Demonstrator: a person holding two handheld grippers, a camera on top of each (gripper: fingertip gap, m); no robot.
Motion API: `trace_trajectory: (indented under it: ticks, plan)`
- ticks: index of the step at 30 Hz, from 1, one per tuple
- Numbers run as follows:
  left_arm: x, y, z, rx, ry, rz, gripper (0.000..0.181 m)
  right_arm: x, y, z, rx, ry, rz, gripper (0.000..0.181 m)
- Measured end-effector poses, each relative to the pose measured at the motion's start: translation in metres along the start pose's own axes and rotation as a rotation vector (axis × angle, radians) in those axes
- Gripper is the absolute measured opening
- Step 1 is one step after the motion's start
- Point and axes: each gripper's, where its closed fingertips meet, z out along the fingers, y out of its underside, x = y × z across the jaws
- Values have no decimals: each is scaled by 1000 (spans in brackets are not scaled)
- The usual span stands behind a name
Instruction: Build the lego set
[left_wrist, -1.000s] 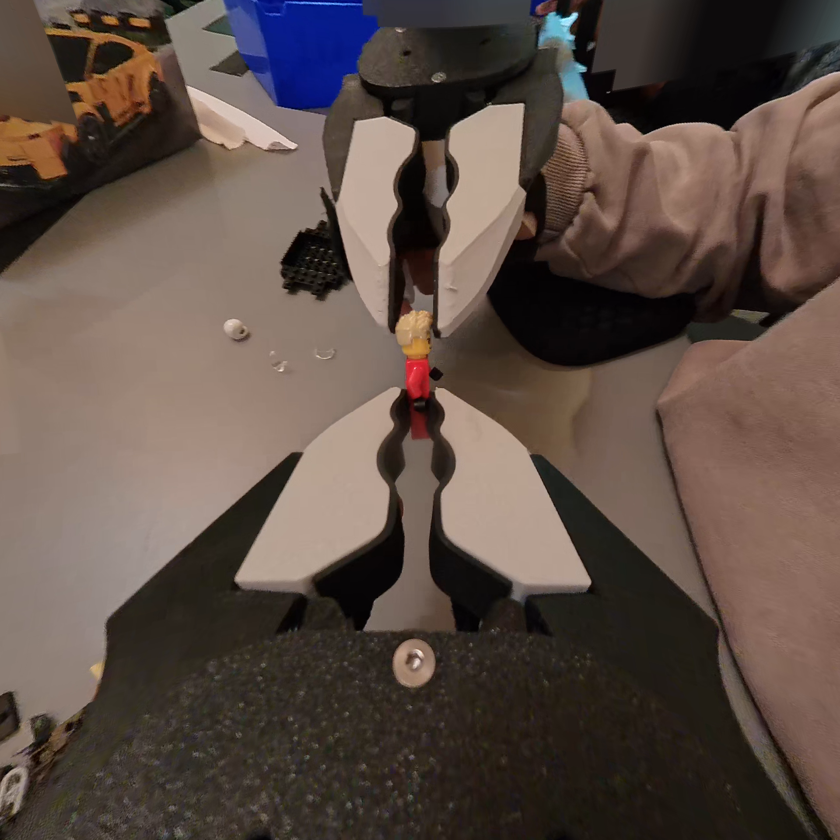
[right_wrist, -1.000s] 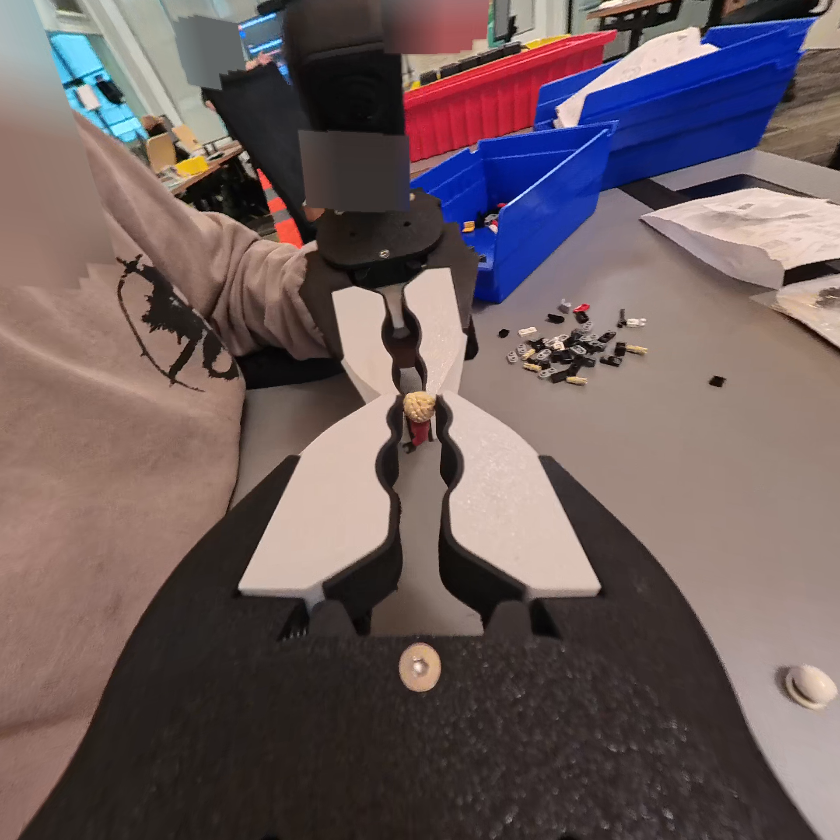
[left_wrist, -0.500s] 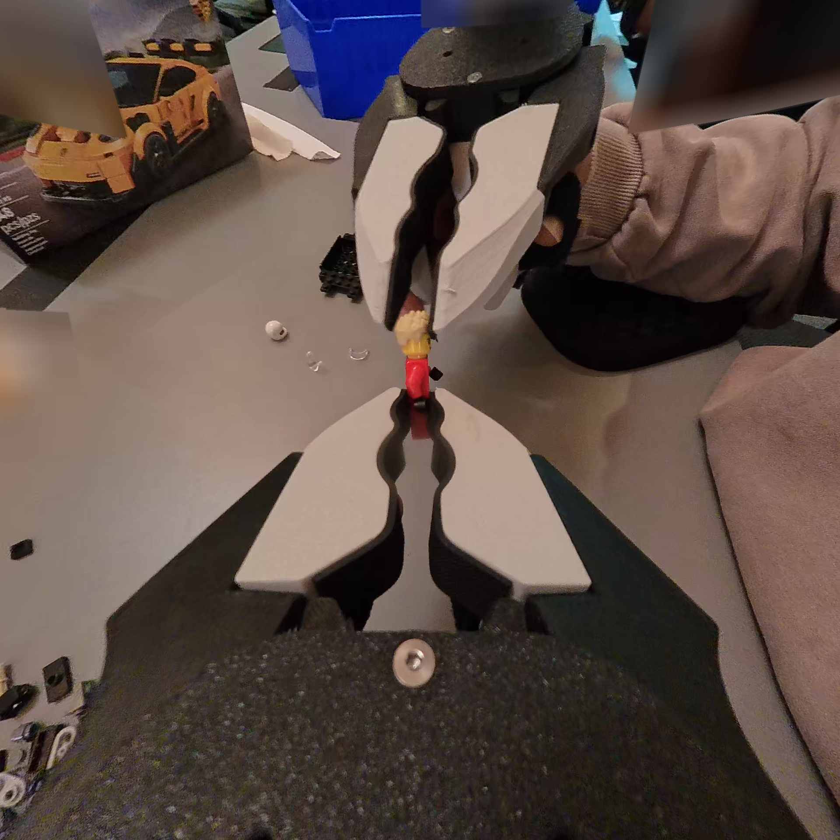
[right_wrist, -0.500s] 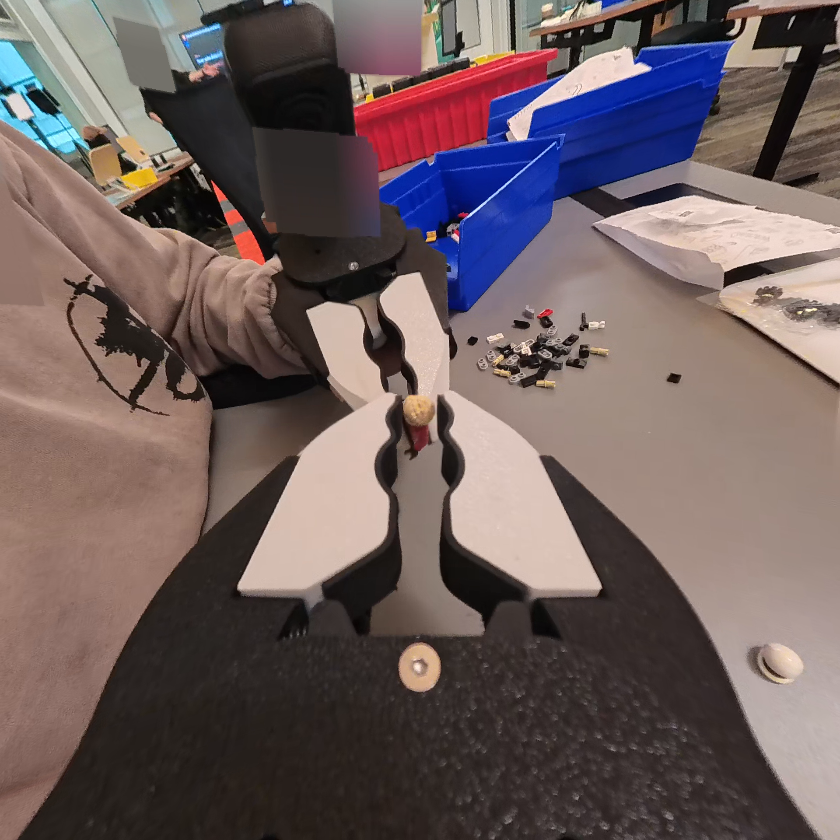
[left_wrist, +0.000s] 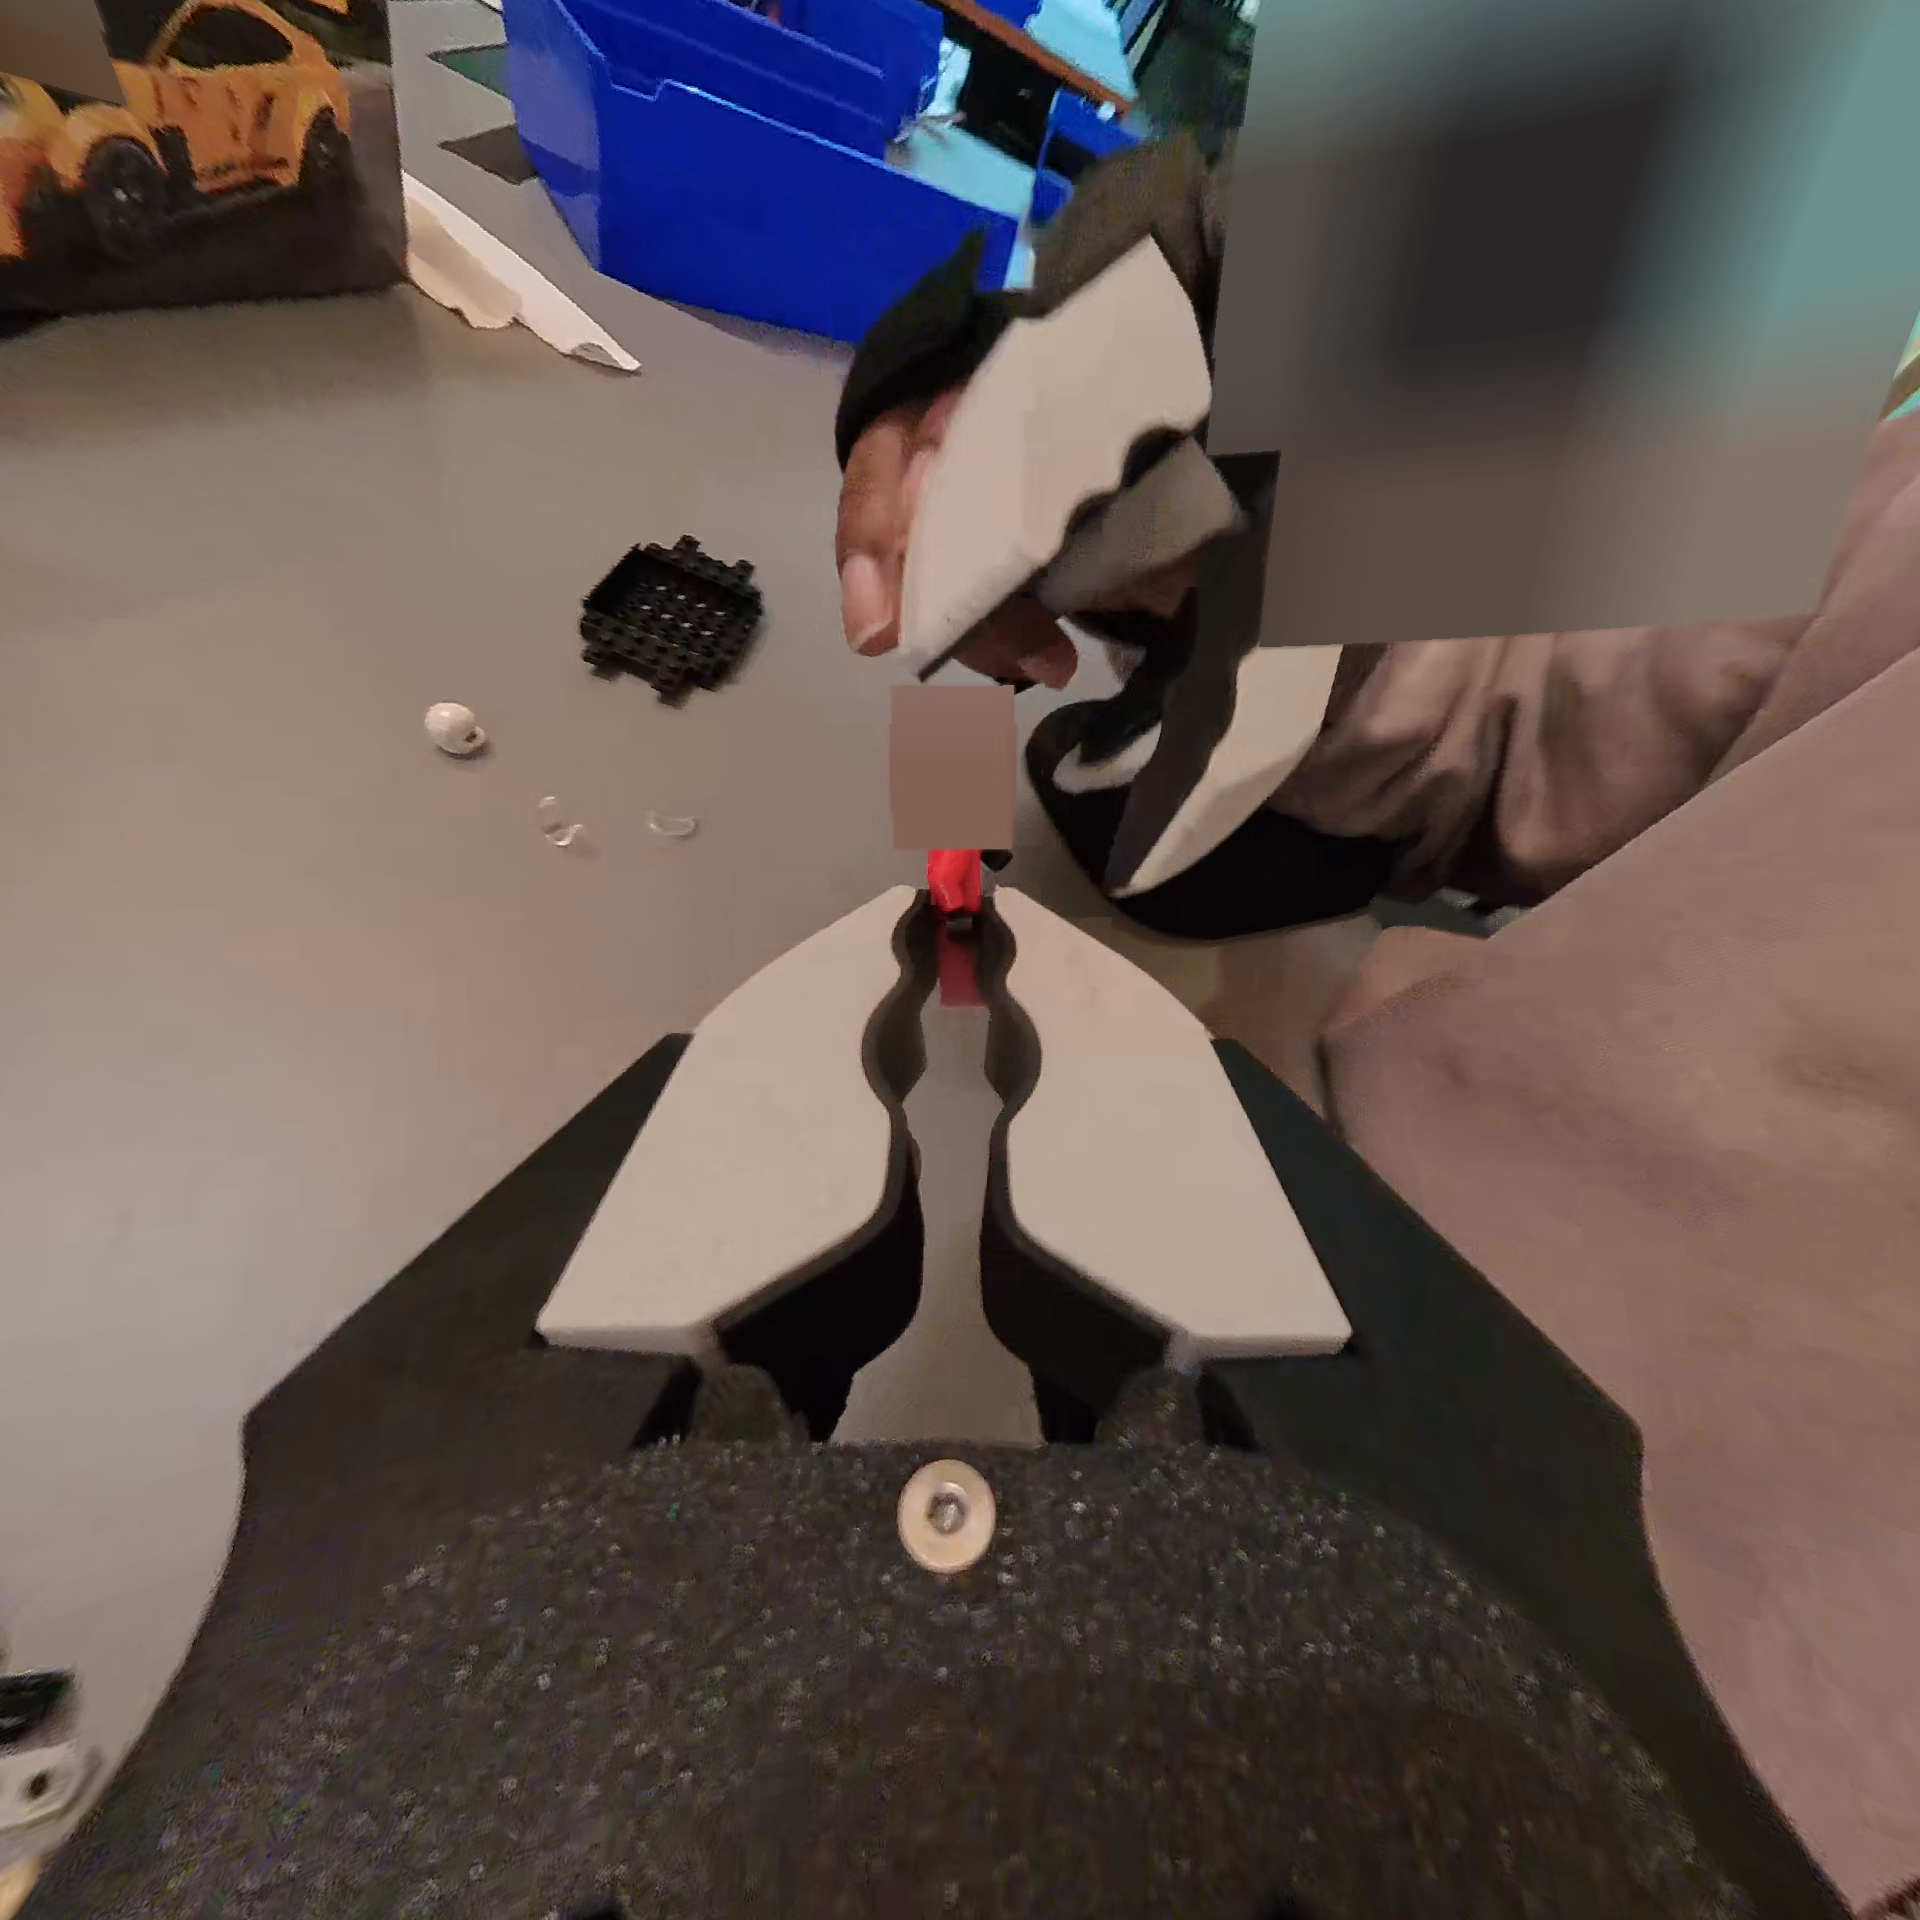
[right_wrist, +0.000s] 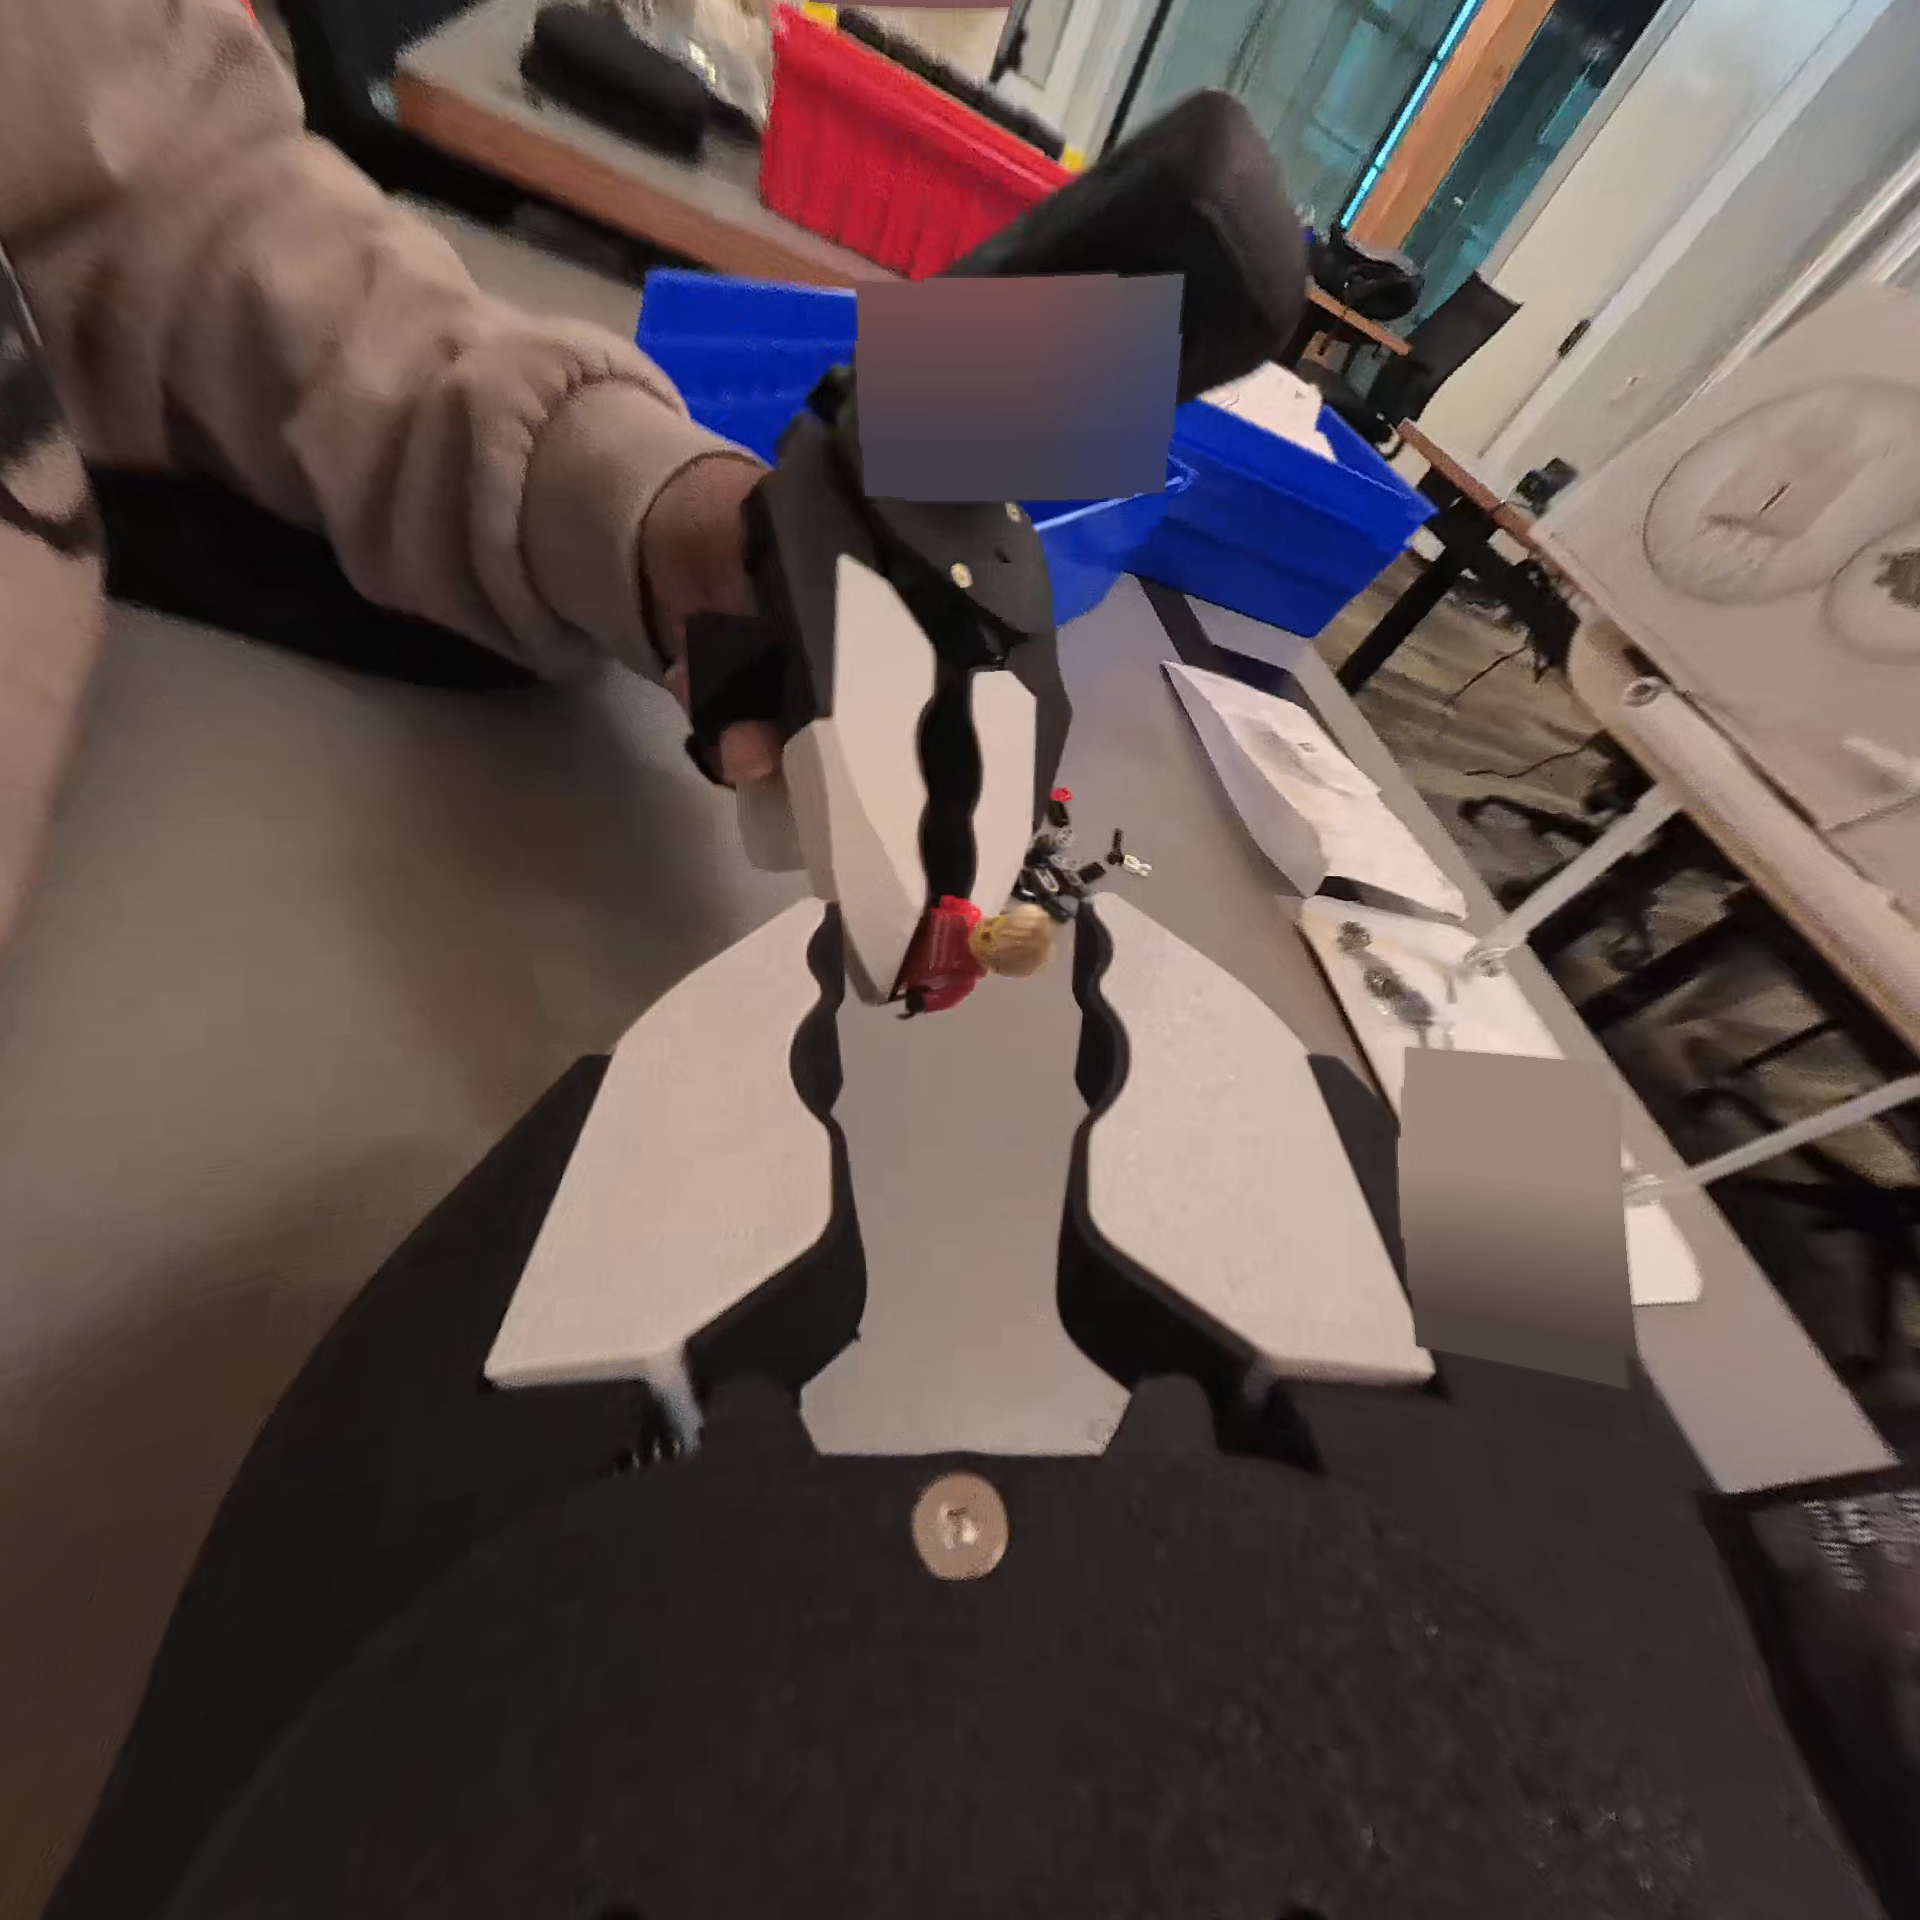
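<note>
while clamped, minifigure (left_wrist: 954, 891) above table edge (right_wrist: 1558, 1122)

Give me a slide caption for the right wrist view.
Open right gripper faces the left gripper, which pinches a red minifigure above the grey table.

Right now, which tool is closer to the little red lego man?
The left tool. It is shut on the little red lego man, gripping his legs. The right tool is open, its fingers apart on either side of him and not touching him.
</note>
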Motion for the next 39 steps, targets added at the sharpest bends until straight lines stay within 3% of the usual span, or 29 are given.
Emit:
trace_trajectory:
  ticks: [4, 11, 31, 39]
  plan:
    - [7, -2, -3, 12, 98, -109, 7, -3, 0, 4, -23, 26, -80, 49]
    - [18, -2, -3, 5, 174, -140, 7, -12, -1, 5, 7, -42, -17, 46]
    - [86, -18, -23, 66, 729, -332, 7, -43, -52, -16, 301, -201, -50, 42]
    - [88, -19, -24, 82, 742, -323, 7, -42, -59, -19, 337, -191, -39, 44]
